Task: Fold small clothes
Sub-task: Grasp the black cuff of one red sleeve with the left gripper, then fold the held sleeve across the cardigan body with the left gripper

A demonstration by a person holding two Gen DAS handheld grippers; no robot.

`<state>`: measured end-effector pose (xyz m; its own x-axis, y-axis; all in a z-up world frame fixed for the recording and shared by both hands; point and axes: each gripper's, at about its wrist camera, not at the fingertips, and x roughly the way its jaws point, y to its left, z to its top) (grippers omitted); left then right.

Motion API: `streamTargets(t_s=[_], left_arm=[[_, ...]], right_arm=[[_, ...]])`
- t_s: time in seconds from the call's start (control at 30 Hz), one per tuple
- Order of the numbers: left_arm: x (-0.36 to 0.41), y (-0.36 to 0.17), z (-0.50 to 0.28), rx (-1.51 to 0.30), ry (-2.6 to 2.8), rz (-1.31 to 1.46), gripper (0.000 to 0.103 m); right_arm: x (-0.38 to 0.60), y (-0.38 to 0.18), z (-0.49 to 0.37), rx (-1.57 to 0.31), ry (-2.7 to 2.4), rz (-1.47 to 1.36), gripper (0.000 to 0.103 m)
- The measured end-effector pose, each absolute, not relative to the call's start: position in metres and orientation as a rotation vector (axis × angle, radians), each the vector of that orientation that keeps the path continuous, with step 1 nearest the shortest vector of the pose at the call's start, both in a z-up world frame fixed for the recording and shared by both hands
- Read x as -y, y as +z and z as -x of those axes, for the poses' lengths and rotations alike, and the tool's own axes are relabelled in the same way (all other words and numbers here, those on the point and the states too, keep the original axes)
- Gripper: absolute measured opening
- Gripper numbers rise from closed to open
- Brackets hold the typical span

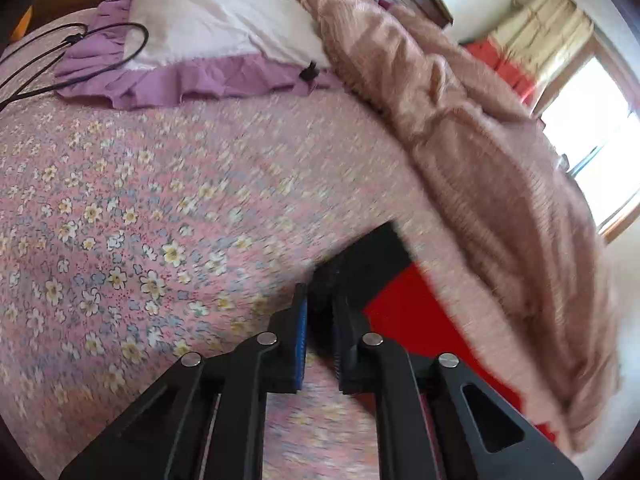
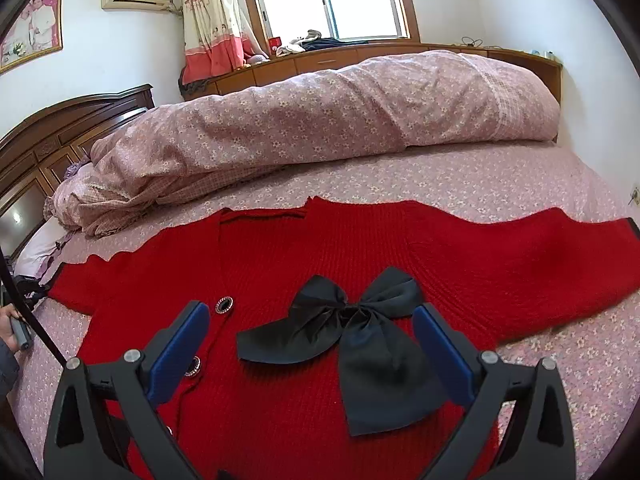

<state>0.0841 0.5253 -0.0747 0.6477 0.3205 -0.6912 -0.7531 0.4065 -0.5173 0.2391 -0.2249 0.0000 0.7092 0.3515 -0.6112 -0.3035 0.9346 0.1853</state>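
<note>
A small red knit cardigan [image 2: 360, 248] lies spread flat on the floral bed sheet [image 2: 500, 184], with a black bow [image 2: 352, 328] on its chest and dark round buttons [image 2: 224, 305]. My right gripper [image 2: 312, 316] is open and empty, just above the cardigan, its blue pads either side of the bow. My left gripper [image 1: 320, 312] is shut on the black-trimmed cuff [image 1: 360, 264] of a red sleeve [image 1: 412, 320]. The left wrist view is blurred by motion.
A rolled floral duvet [image 2: 320, 120] lies along the far side of the bed; it also shows in the left wrist view [image 1: 480, 152]. A white pillow with purple frill [image 1: 208, 32] and a black cable [image 1: 72, 52] lie by the headboard [image 2: 60, 120].
</note>
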Motion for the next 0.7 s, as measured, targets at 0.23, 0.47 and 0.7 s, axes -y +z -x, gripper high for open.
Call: streamTargets(t_s=[0.23, 0.47, 0.7], left_arm=[[-0.454, 0.007, -0.113, -0.379, 0.511, 0.898, 0.003], [-0.284, 0.081, -0.183, -0.341, 0.197, 0.729, 0.003], [-0.1, 0.083, -0.238, -0.369, -0.007, 0.593, 0.003]], right_arm=[[0.245, 0.018, -0.237, -0.656, 0.351, -0.147, 0.103], [0.282, 0.042, -0.222, -0.575, 0.298, -0.13, 0.103], [0.335, 0.055, -0.209, -0.519, 0.198, -0.118, 0.103]])
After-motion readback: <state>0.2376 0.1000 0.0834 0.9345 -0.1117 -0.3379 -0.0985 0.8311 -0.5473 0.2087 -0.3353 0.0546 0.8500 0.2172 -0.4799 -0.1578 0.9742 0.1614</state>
